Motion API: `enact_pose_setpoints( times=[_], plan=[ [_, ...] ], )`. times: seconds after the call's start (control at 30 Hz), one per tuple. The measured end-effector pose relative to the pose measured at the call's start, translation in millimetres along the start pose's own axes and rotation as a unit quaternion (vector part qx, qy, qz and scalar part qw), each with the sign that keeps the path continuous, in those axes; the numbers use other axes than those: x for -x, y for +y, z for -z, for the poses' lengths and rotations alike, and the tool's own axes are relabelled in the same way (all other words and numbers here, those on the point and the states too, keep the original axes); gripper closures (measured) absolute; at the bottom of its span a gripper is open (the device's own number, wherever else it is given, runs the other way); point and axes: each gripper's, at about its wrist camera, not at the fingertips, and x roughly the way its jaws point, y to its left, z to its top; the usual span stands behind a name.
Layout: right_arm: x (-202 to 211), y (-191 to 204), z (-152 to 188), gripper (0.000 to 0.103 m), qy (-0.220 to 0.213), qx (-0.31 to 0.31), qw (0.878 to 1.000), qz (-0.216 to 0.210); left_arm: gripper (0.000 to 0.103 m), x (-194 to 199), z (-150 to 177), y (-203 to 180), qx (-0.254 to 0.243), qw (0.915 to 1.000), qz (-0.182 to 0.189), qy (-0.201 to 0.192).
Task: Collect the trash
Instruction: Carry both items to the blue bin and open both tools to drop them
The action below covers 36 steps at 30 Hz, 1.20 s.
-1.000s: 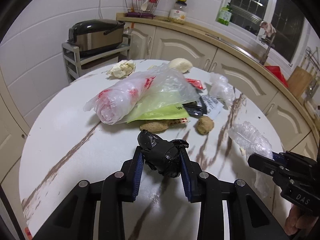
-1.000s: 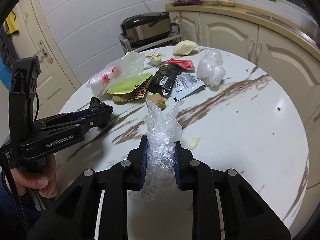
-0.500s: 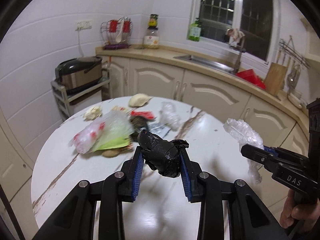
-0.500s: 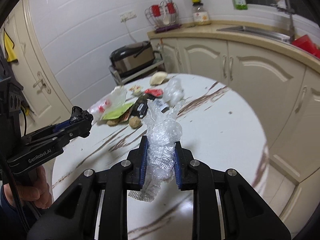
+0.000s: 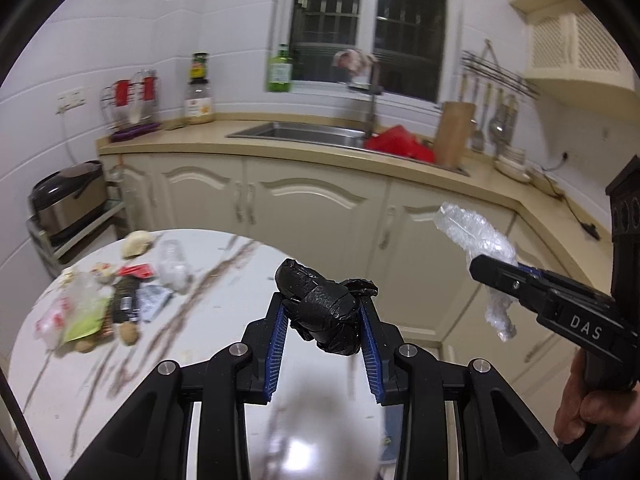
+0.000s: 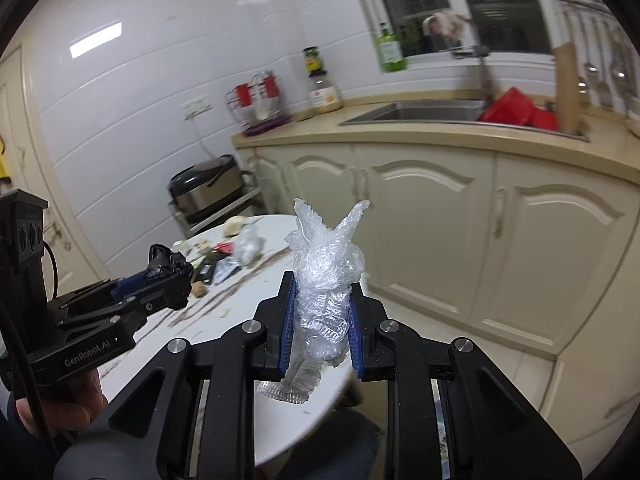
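Currently, a round white table with brown marbled streaks (image 5: 224, 292) is carrying a blurred cluster of rubbish (image 5: 112, 300) near its far left edge: crumpled clear plastic bags, a green packet, dark and silver wrappers, a red sachet and some pale and brown lumps. Moving right, the left gripper (image 5: 323, 312) is hanging above the table's near edge, its blue-padded jaws clenching a crumpled black plastic wad (image 5: 320, 308); in the right wrist view the same gripper (image 6: 168, 276) is showing at the left, a hand (image 6: 68, 404) wrapping its handle. Further right, past the table's right edge and in front of cream cabinet doors (image 5: 320, 204), the right gripper (image 6: 322, 308) is gripping a scrunched clear plastic bag (image 6: 326, 272), its jaws nearly together, with the bag sticking out above and below the pads. Seen from the left wrist, this gripper (image 5: 492, 272) is reaching in from the right, a hand (image 5: 588, 408) holding it.
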Motion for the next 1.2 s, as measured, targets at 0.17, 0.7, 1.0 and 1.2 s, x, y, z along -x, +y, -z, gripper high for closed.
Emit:
enact_pose_setpoints(
  times=[0.17,0.7,1.0,1.2],
  plan=[
    [19,-49,9,0.081,0.0,-0.031,0.999,0.044,0.072,-39,0,-35,-0.024,0.9985,0.042,0.025],
    [-49,-214,146,0.081,0.157,-0.18,0.966,0.099,0.072,-251,55,-108,-0.083,0.9621,0.113,0.234],
    [-106,-265,218,0.079,0.231,-0.255,0.936,0.075,0.068,-357,66,-106,-0.062,0.938,0.104,0.325],
    [-129,-279,239,0.056,0.254,-0.283,0.922,0.073,0.041,-394,60,-117,-0.057,0.9364,0.093,0.334]
  ],
)
